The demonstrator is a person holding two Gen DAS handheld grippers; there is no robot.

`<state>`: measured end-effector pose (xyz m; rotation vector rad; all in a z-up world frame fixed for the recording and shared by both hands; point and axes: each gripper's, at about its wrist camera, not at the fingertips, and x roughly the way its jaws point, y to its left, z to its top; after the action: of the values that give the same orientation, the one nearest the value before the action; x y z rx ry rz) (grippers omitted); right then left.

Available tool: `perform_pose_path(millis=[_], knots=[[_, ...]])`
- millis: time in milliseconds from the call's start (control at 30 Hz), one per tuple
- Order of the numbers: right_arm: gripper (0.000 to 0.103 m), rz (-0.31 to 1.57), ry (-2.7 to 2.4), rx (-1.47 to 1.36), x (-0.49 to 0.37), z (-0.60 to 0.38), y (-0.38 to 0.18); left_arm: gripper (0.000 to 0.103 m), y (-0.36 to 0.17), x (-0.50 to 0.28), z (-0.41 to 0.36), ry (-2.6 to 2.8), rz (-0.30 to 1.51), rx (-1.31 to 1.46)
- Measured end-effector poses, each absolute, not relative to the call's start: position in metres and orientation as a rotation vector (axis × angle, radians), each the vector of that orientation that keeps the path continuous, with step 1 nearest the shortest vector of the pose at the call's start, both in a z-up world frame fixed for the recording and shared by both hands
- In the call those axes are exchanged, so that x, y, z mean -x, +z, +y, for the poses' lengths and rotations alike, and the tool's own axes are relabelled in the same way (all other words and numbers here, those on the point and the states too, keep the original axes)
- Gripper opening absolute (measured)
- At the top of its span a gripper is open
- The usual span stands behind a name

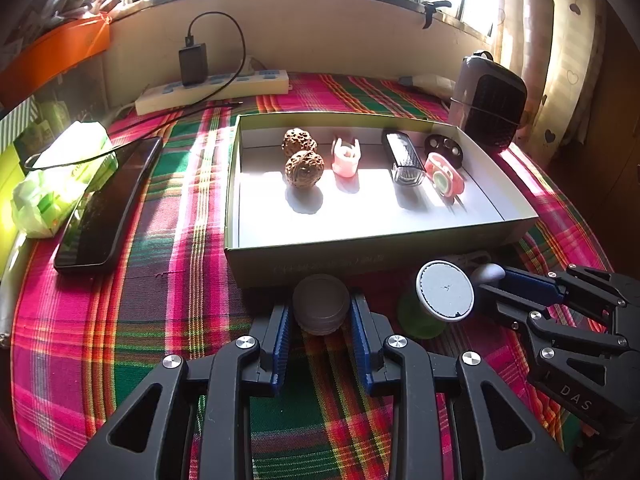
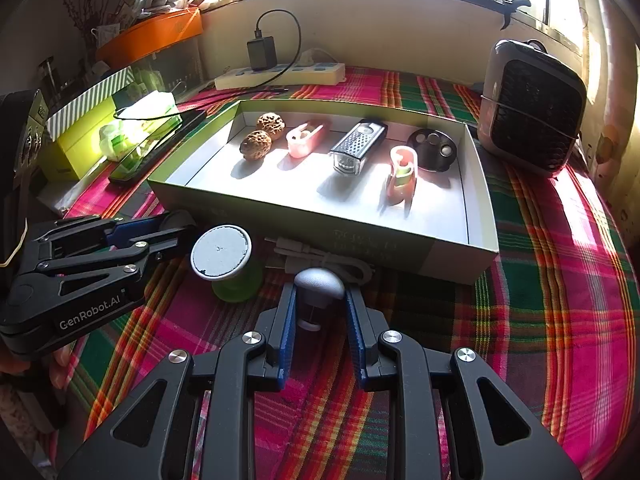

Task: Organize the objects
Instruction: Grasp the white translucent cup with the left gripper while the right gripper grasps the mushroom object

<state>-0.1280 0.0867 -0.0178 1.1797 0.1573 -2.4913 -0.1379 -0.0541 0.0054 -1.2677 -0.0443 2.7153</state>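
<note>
On the plaid cloth in front of the open box (image 1: 372, 240), my left gripper (image 1: 320, 314) is shut on a round grey-brown disc-shaped piece (image 1: 321, 298); both blue pads press its sides. My right gripper (image 2: 320, 304) is shut on a small dark object with a pale domed top (image 2: 319, 282). Between the two stands a green spool with a white round top (image 1: 444, 292), untouched. The box holds two walnuts (image 1: 303, 160), a pink clip (image 1: 346, 156), a black and clear lamp (image 1: 404, 158), a pink and green piece (image 1: 442, 176) and a black round part (image 1: 444, 146).
A bundled white cable (image 2: 320, 260) lies against the box's front wall. A phone (image 1: 108, 204) and a tissue pack (image 1: 60, 184) lie to the left. A power strip (image 1: 212, 90) with a charger sits at the back and a small heater (image 1: 490, 104) at the back right.
</note>
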Motion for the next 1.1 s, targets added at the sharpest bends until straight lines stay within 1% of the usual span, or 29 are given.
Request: perform_pose_path(millis=[700,1100], knots=[[0.025,0.125,-2.504,-1.132,0.125,0.092,-0.002,0.026,0.026,0.13,-0.06,2.739,-0.06,1.198],[0.025,0.138,-2.506,-1.091,0.13,0.089,0.011,0.026,0.037,0.135,-0.06,2.744,-0.057,1.163]])
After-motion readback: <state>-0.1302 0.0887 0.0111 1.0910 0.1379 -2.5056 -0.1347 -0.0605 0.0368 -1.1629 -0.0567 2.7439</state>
